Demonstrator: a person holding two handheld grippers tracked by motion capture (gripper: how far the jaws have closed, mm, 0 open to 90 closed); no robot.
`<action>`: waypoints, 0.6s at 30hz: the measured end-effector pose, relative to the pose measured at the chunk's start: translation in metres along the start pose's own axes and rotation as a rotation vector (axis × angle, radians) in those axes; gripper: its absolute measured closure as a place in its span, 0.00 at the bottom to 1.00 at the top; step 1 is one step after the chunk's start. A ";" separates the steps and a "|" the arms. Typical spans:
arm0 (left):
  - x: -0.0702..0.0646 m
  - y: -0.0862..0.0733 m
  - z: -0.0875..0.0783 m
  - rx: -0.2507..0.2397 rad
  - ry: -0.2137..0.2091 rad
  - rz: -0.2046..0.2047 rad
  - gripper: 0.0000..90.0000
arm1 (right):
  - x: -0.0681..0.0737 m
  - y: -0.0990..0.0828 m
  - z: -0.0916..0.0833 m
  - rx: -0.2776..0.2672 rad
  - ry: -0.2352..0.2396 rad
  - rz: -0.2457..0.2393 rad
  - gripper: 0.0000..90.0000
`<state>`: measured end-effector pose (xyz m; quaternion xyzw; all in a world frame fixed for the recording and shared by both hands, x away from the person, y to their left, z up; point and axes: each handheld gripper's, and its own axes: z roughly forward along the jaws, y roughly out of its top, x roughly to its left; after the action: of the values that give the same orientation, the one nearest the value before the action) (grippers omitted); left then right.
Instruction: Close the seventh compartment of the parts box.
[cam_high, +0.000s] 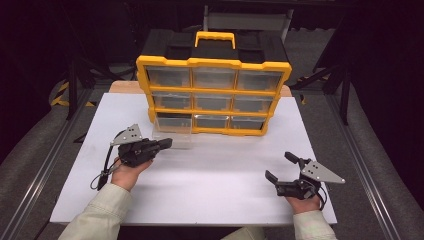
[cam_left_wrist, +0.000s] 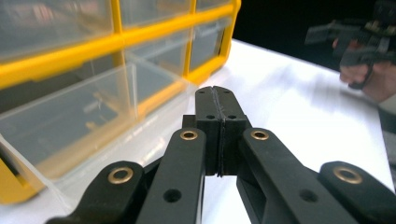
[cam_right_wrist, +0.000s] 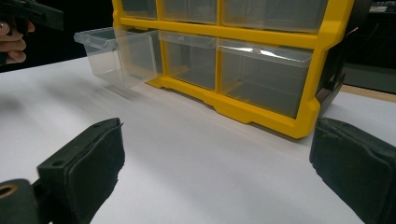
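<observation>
Left tool (cam_high: 161, 144) pressed shut, empty, just before the organizer's (cam_high: 212, 95) pulled-out bottom-left drawer (cam_high: 170, 131). Right tool (cam_high: 281, 165) wide open, empty, well apart at organizer's front right. White desk (cam_high: 210, 175); dark room, metal rails alongside. One yellow organizer, nine clear drawers, one black-and-yellow handle (cam_high: 215, 37).

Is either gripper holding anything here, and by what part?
Nothing is held. The left gripper is shut on nothing beside the pulled-out clear drawer; the right gripper is open over bare table.
</observation>
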<state>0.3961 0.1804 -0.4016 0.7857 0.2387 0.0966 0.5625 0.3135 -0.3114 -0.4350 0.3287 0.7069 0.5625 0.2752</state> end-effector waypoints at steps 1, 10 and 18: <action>0.001 -0.001 0.002 0.025 -0.003 -0.004 0.99 | 0.000 0.000 0.000 0.001 0.000 -0.001 0.04; 0.003 -0.009 0.018 0.144 -0.019 -0.017 0.99 | 0.000 -0.001 0.001 0.006 -0.001 0.003 0.04; 0.014 -0.019 0.029 0.172 -0.005 -0.077 0.99 | 0.000 -0.001 0.001 0.009 0.002 0.001 0.04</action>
<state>0.4156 0.1674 -0.4311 0.8216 0.2747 0.0520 0.4968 0.3145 -0.3109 -0.4359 0.3296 0.7096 0.5598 0.2728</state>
